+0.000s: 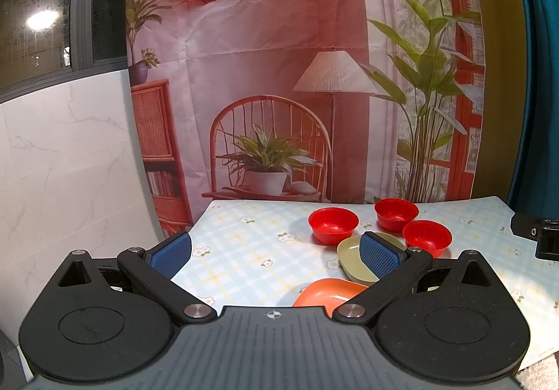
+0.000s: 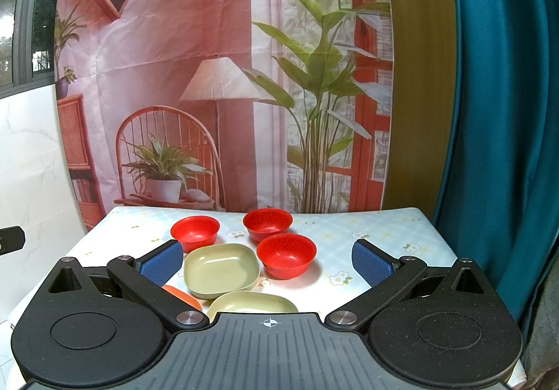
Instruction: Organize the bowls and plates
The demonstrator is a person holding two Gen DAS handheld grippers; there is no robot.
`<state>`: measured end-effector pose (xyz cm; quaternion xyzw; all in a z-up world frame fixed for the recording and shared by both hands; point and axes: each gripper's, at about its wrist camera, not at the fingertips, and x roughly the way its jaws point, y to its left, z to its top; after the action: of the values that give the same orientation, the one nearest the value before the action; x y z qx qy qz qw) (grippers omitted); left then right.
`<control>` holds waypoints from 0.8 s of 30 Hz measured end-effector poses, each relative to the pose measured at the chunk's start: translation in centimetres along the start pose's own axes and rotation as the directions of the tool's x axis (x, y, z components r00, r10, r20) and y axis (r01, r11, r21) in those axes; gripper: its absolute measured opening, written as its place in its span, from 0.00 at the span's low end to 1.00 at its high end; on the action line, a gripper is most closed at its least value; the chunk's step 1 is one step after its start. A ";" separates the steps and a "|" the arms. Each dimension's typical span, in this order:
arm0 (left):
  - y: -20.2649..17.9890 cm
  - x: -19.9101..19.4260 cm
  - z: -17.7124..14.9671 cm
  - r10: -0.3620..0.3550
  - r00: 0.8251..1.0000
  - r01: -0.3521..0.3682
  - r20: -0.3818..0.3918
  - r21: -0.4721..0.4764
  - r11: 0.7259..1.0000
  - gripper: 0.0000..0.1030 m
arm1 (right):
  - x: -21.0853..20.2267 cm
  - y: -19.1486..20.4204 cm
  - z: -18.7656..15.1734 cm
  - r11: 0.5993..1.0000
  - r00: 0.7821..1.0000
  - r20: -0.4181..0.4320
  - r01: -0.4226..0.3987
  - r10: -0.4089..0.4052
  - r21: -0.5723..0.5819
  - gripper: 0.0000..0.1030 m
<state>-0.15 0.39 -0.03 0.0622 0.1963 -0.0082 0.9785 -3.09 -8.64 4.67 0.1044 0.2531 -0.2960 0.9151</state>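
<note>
Both sets of fingers spread wide, holding nothing: my left gripper [image 1: 276,252] and right gripper [image 2: 269,262] hover over the checked tablecloth [image 1: 244,243]. From the right wrist: three red bowls [image 2: 286,254] sit ahead of my fingertips, one just past my left finger pad [image 2: 162,262], two nearer centre; a green plate [image 2: 222,269] lies between the pads, a second green plate [image 2: 253,302] closer in below it, and an orange plate [image 2: 183,295] peeks out under my left finger. From the left wrist the bowls sit ahead-right, and the orange plate lies low between my fingers.
</note>
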 end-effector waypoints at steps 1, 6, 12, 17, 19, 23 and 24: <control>0.0 0.0 0.0 0.000 1.000 0.000 0.000 0.000 1.000 1.00 | 0.0 0.0 0.0 1.000 1.000 0.000 0.000 0.000 0.000 1.00; 0.0 0.0 0.0 0.000 1.000 0.000 -0.001 0.000 1.000 1.00 | 0.0 0.0 0.1 1.000 1.000 0.000 0.000 0.000 0.000 1.00; 0.0 0.0 0.0 0.000 1.000 0.000 0.000 0.000 1.000 1.00 | 0.0 -0.1 0.2 1.000 1.000 -0.001 0.001 -0.001 0.001 1.00; 0.0 0.0 -0.1 -0.004 1.000 0.004 0.004 0.001 1.000 1.00 | 0.1 0.0 0.1 1.000 1.000 -0.002 0.002 -0.002 0.003 1.00; 0.0 0.0 -0.2 -0.020 1.000 0.020 0.006 0.002 1.000 1.00 | -0.1 0.0 0.0 1.000 1.000 -0.002 -0.003 0.003 0.008 1.00; -0.2 0.9 -0.5 -0.026 1.000 0.026 -0.005 0.010 1.000 1.00 | 0.7 -0.4 -0.7 1.000 0.999 0.031 -0.011 0.010 0.030 1.00; -0.2 1.3 -0.4 -0.028 1.000 0.028 -0.008 0.013 1.000 1.00 | 0.9 -0.6 -0.6 1.000 0.999 0.049 -0.003 0.001 0.028 1.00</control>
<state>0.89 0.26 -0.92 0.0659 0.2011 -0.0228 0.9771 -3.09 -9.33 3.67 0.1101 0.2263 -0.3011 0.9198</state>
